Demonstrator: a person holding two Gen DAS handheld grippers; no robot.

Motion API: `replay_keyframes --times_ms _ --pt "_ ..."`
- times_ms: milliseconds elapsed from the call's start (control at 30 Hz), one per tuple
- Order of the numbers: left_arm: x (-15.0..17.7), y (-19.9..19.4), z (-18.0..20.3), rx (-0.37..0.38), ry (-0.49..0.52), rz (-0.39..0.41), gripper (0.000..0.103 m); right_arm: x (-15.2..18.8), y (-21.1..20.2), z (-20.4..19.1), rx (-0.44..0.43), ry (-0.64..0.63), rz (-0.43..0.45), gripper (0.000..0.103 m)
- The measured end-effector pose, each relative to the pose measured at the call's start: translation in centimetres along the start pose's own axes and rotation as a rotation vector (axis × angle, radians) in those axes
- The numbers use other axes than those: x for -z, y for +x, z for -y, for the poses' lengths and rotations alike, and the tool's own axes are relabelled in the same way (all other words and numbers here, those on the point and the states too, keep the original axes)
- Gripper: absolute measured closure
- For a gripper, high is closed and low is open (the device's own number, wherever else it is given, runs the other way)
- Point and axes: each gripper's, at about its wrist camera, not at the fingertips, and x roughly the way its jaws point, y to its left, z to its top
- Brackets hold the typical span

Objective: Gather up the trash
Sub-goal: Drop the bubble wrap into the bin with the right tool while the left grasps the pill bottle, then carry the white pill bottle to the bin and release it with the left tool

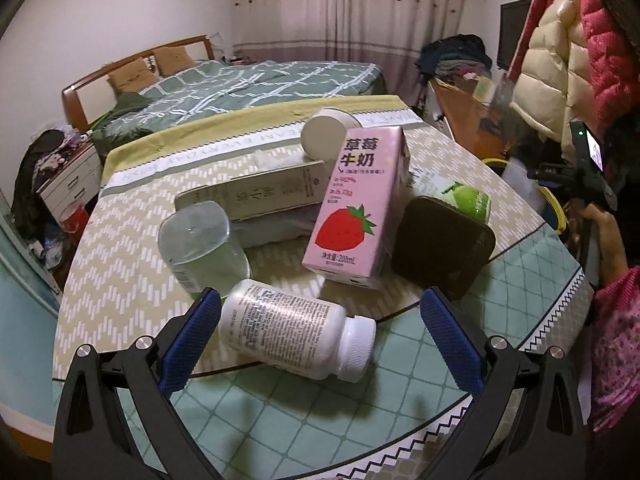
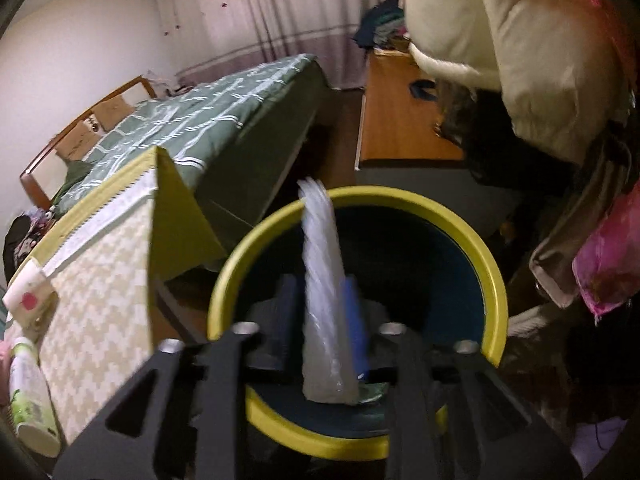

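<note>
While my right gripper (image 2: 320, 312), jaws loosening around the crumpled clear plastic (image 2: 322, 280), hangs over the yellow-rimmed bin (image 2: 472, 236), my open left gripper (image 1: 320, 312) brackets the white bottle (image 1: 296, 328), which could roll toward six o'clock if nudged.

Bedroom holdings: a bed (image 1: 256, 84) with green checked quilt and wooden headboard (image 1: 132, 68), striped curtains (image 1: 344, 8) behind it, a white bedside drawer unit (image 1: 68, 176) heaped with clothes, a cream padded coat (image 1: 548, 64) beside a red quilted one (image 1: 608, 48), and a patterned cloth over the tabletop (image 1: 120, 248).
</note>
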Motion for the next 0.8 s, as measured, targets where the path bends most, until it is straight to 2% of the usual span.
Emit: replay_keyframes --times_ms 267,500,800 --pt "0.3 0.4 -0.6 0.025 0.030 -0.013 0.005 0.5 -0.4 -0.7 -0.013 -0.007 0.001 0.059" --pt "0.6 1.6 -1.9 0.013 0.023 -0.034 0.005 0.5 -0.5 -1.7 -0.032 -0.026 0.000 0.057" --pt "0.7 3.3 -1.9 0.075 0.070 -0.065 0.005 0.7 -0.4 -1.8 -0.038 -0.028 -0.002 0.056"
